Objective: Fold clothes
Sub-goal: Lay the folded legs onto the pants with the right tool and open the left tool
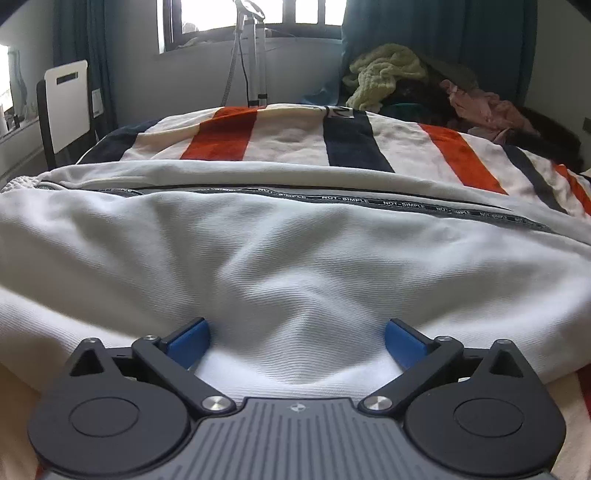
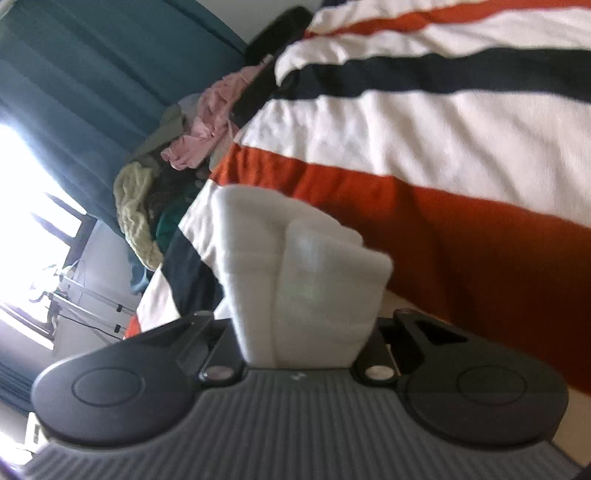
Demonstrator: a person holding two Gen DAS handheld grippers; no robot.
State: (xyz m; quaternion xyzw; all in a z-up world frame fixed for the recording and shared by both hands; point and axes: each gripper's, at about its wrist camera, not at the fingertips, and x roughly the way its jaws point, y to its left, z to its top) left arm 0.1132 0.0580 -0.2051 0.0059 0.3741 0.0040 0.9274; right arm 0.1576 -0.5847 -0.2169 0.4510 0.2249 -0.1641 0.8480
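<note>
White garment [image 1: 295, 251]: lying spread across the bed's striped blanket [image 1: 280, 140], wrinkling just ahead of the left tool; a grey tape band [image 1: 332, 197] printed "NOT SIMPLE" is running along it.
Folded white cloth [image 2: 295, 273]: standing bunched between the right tool's fingers, above the blanket's orange stripe in the right wrist view.
Left tool [image 1: 297, 341]: standing released, jaws spread wide, blue pads [image 1: 188, 341] sitting on either side of a fabric ridge without pinching it.
Right tool [image 2: 301, 332]: clenching on the folded white cloth; its fingertips are hiding behind the fabric.
Clothes pile [image 1: 406, 85]: heaping at the bed's far edge, showing yellow-green knit and pink fabric.
Curtains [image 1: 443, 40]: hanging teal beside the bright window [image 1: 258, 14].
</note>
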